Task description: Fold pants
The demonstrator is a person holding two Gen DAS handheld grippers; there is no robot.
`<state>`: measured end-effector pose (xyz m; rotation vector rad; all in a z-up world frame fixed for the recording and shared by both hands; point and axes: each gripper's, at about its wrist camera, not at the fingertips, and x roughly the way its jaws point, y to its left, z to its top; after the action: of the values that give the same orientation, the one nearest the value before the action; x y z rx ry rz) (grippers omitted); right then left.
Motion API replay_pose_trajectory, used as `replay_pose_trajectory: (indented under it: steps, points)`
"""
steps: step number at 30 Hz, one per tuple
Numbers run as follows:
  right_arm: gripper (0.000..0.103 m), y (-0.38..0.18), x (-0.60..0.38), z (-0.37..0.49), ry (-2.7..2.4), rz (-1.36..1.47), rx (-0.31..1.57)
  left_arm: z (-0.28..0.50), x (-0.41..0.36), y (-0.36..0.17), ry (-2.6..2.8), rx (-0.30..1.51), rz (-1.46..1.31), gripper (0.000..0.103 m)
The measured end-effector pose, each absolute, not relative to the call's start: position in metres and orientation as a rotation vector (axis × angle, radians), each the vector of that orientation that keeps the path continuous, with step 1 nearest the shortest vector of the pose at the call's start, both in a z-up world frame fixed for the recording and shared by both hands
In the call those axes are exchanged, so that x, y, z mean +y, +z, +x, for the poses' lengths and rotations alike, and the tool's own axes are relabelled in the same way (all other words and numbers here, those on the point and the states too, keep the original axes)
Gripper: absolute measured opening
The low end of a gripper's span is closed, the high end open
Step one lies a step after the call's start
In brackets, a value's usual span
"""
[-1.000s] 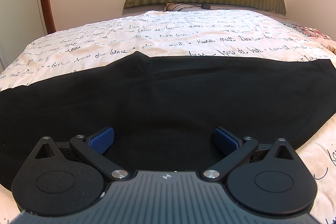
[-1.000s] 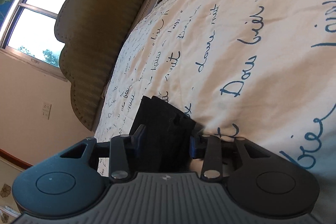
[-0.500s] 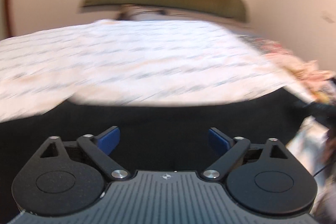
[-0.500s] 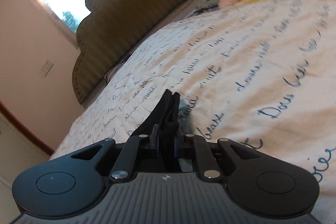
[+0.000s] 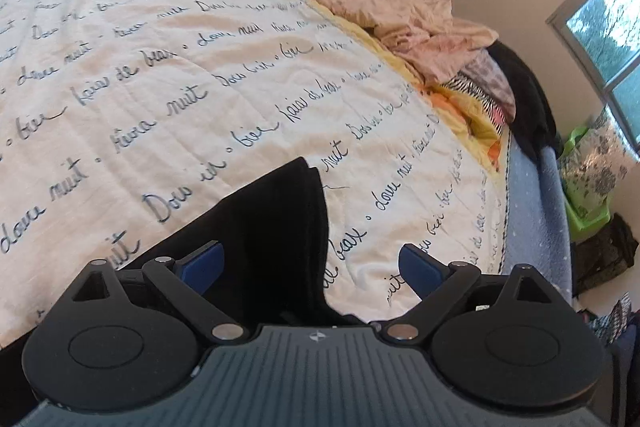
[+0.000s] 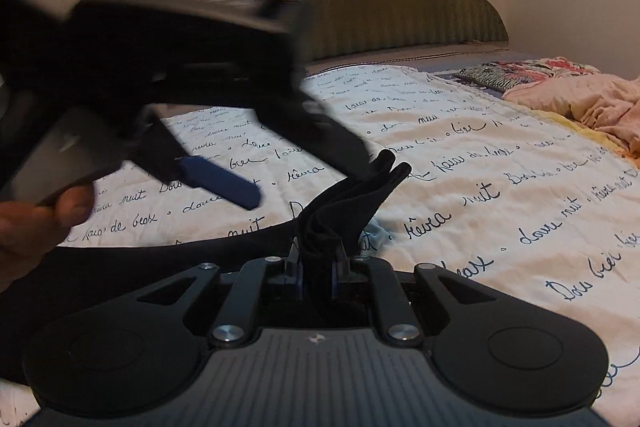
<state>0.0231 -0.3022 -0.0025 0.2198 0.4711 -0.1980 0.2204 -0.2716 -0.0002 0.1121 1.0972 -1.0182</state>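
Crowding the pinched pants point(image 6: 352, 203): left claw point(image 6: 304, 163).

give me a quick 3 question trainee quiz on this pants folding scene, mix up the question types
1. True or false: the right claw is shut on a bunched part of the black pants.
2. Multiple choice: what does the white bedspread carry? A) stripes B) handwritten script C) polka dots
3. Fill in: the pile of crumpled pink fabric lies along the bed's ____ edge in the left wrist view.

Key: 1 true. 2 B. 3 right. Note for trainees: the left claw is closing but not yet pressing on the pants corner between its pads.
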Motion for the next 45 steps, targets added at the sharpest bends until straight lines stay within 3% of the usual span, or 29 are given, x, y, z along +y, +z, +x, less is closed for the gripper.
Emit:
replay_pose_trajectory:
  steps: [2, 5, 8, 9, 10, 11, 14, 17, 21, 22, 29, 37, 42, 45]
  points:
    - [0.011, -0.003, -0.303, 0.022, -0.199, 0.222, 0.468, 0.216, -0.29, -0.011, -1.029, 1.103, 0.189, 0.093]
    - [0.011, -0.004, -0.305, 0.022, -0.195, 0.232, 0.468, 0.215, -0.298, -0.025, -0.966, 1.112, 0.243, 0.077]
    - [0.011, -0.006, -0.303, 0.022, -0.187, 0.223, 0.476, 0.224, -0.291, -0.033, -0.926, 1.136, 0.212, 0.041]
    - [0.011, -0.006, -0.301, 0.022, -0.187, 0.215, 0.478, 0.226, -0.285, -0.031, -0.915, 1.126, 0.194, 0.018]
    - [0.011, -0.006, -0.298, 0.021, -0.188, 0.201, 0.482, 0.228, -0.278, -0.028, -0.905, 1.114, 0.169, 0.009]
    - [0.011, -0.006, -0.296, 0.02, -0.188, 0.19, 0.482, 0.228, -0.271, -0.027, -0.909, 1.103, 0.139, 0.007]
    - [0.011, -0.002, -0.29, 0.015, -0.17, 0.179, 0.46, 0.227, -0.244, -0.016, -0.882, 1.051, 0.068, 0.007]
    - [0.02, 0.006, -0.283, 0.004, -0.168, 0.179, 0.418, 0.229, -0.2, -0.01, -0.841, 1.039, -0.052, 0.006]
    - [0.072, 0.013, -0.29, -0.029, 0.0, 0.339, 0.325, 0.22, -0.102, -0.003, -0.743, 1.009, -0.235, 0.006]
    - [0.078, 0.012, -0.293, -0.037, 0.039, 0.385, 0.305, 0.215, -0.072, -0.002, -0.707, 0.987, -0.263, 0.007]
    - [0.078, 0.001, -0.298, -0.038, 0.133, 0.531, 0.356, 0.2, 0.084, -0.04, -0.389, 1.038, -0.355, 0.006]
    - [0.078, 0.009, -0.248, 0.019, 0.346, 0.683, 0.474, 0.182, 0.1, -0.028, -0.406, 0.957, -0.389, 0.006]
    - [0.078, 0.009, -0.219, 0.028, 0.403, 0.661, 0.504, 0.184, 0.11, -0.055, -0.386, 1.01, -0.406, 0.009]
    - [0.078, 0.002, -0.204, 0.032, 0.399, 0.642, 0.566, 0.181, 0.114, -0.043, -0.415, 0.98, -0.425, 0.008]
